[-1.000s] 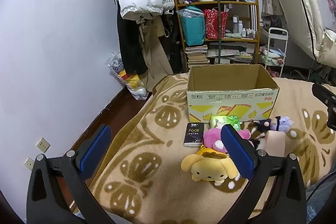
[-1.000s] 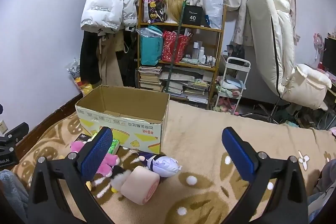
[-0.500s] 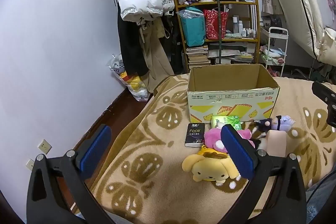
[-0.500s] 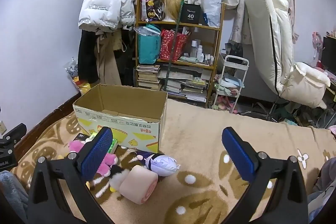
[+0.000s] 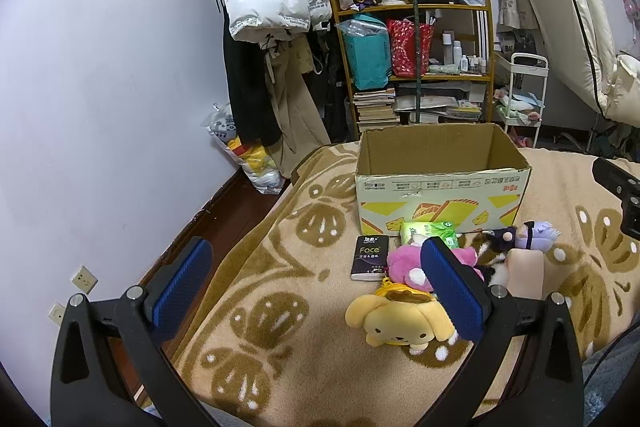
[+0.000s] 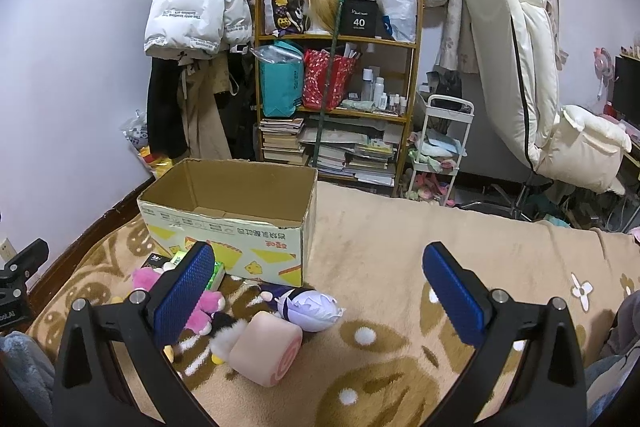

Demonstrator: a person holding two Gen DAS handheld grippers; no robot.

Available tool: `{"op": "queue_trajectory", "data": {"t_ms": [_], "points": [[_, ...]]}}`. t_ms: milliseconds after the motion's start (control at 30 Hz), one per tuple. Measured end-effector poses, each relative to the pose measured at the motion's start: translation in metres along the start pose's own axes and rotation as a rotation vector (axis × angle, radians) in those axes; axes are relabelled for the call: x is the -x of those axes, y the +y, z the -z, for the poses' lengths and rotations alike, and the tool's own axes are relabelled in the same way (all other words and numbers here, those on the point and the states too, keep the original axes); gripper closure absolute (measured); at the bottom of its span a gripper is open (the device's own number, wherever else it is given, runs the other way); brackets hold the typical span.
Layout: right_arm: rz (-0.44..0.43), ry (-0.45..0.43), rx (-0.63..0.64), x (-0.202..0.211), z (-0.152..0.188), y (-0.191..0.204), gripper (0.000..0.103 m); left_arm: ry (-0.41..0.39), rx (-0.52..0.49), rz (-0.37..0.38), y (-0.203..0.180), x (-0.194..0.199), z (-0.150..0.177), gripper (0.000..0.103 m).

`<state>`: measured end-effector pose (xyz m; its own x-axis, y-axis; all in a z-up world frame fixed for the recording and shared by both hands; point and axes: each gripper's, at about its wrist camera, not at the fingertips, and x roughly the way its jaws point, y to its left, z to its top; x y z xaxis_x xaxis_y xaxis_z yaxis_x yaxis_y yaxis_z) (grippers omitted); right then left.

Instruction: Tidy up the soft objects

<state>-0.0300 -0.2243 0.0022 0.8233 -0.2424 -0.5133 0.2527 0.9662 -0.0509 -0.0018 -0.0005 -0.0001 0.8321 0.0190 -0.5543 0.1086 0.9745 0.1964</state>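
An open cardboard box [image 5: 440,183] [image 6: 224,223] stands on the patterned blanket. In front of it lie a yellow dog plush [image 5: 396,319], a pink plush [image 5: 404,261] [image 6: 200,301], a purple-haired doll [image 5: 528,235] [image 6: 308,307], a pink roll cushion [image 5: 524,273] [image 6: 266,353], a green tissue pack [image 5: 428,233] and a black "Face" tissue pack [image 5: 370,257]. My left gripper [image 5: 316,287] is open above the blanket, left of the yellow plush. My right gripper [image 6: 320,291] is open over the doll and roll. Both hold nothing.
A wooden shelf [image 6: 340,99] with books and bags, hanging coats [image 5: 272,3], a white trolley [image 6: 440,155] and a cream recliner [image 6: 528,75] stand beyond the bed. The bed's left edge [image 5: 224,239] drops to a dark floor by the wall.
Both views have shifted only slightly; the grippers stay open and the toys lie where they were.
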Motion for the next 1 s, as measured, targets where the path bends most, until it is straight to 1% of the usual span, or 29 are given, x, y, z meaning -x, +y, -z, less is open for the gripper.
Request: {"op": "queue_trajectory", "data": {"t_ms": [267, 1000], "points": [[-0.005, 0.014, -0.021, -0.0019, 0.0019, -0.0008, 0.0, -0.001, 0.0, 0.0, 0.0002, -0.0005, -0.0002, 0.001], [-0.001, 0.013, -0.015, -0.0024, 0.0006, -0.0025, 0.0, -0.002, -0.003, 0.002, 0.0011, 0.0019, -0.0034, 0.001]]}}
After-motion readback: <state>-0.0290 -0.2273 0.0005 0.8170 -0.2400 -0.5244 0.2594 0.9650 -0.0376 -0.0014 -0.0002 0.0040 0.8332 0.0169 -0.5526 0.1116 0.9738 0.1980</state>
